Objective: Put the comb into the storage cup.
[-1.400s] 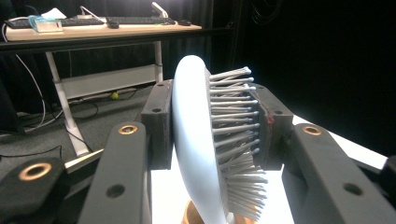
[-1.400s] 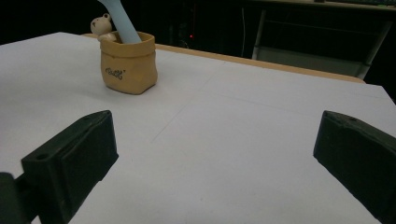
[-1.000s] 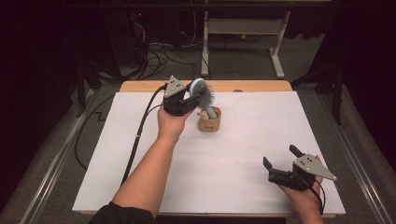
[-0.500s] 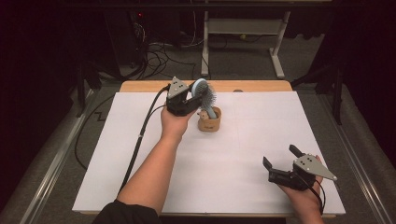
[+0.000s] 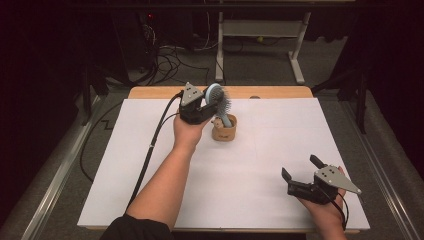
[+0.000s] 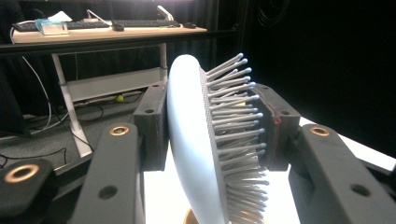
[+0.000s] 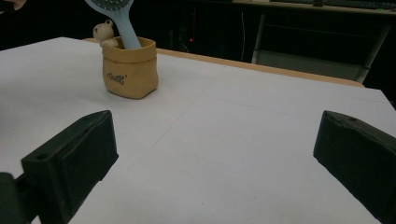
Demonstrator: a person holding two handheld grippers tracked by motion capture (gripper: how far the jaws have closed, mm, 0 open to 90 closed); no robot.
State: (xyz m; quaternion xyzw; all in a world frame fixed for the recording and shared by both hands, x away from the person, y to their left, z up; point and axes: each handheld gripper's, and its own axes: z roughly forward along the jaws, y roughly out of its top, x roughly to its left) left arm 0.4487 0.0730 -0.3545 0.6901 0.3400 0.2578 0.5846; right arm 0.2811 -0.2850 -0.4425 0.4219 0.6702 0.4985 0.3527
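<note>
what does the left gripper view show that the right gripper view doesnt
Left gripper view: the hairbrush head close up, between the pads of the left claw, back against one pad, bristle tips at the other; these jaws have just been opening. A desk with keyboards stands behind.
Right gripper view: the whole tan pot with its lettering, a small figure at its rim, the right claw open over the white table.
Both: the brush standing in the pot.
</note>
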